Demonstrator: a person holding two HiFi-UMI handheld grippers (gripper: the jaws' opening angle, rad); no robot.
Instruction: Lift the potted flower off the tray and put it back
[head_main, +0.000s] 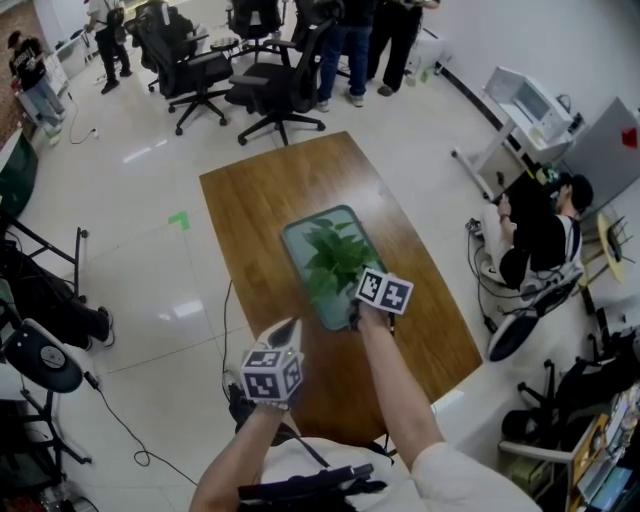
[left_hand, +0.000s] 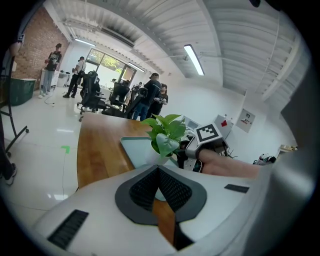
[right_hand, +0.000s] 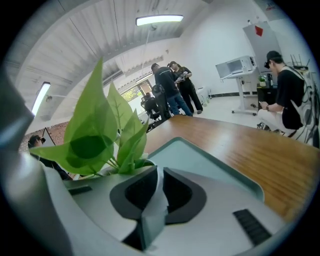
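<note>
The potted flower (head_main: 335, 255), green leaves in a small white pot, is over the near part of a pale green tray (head_main: 298, 238) on a wooden table (head_main: 255, 200). My right gripper (head_main: 348, 308) reaches in from the near right. In the right gripper view it (right_hand: 158, 176) is shut on the pot's white rim, leaves (right_hand: 97, 135) rising to the left and the tray (right_hand: 205, 162) beyond. My left gripper (head_main: 288, 326) hovers near the table's front edge, apart from the tray, its jaws (left_hand: 159, 169) shut on nothing. From there I see the flower (left_hand: 165, 134); the pot's base is hidden.
Office chairs (head_main: 270, 90) and standing people are beyond the table's far end. A person sits at the right (head_main: 540, 235) near a white desk with a printer (head_main: 525, 105). Cables and equipment lie on the floor at the left (head_main: 40, 350).
</note>
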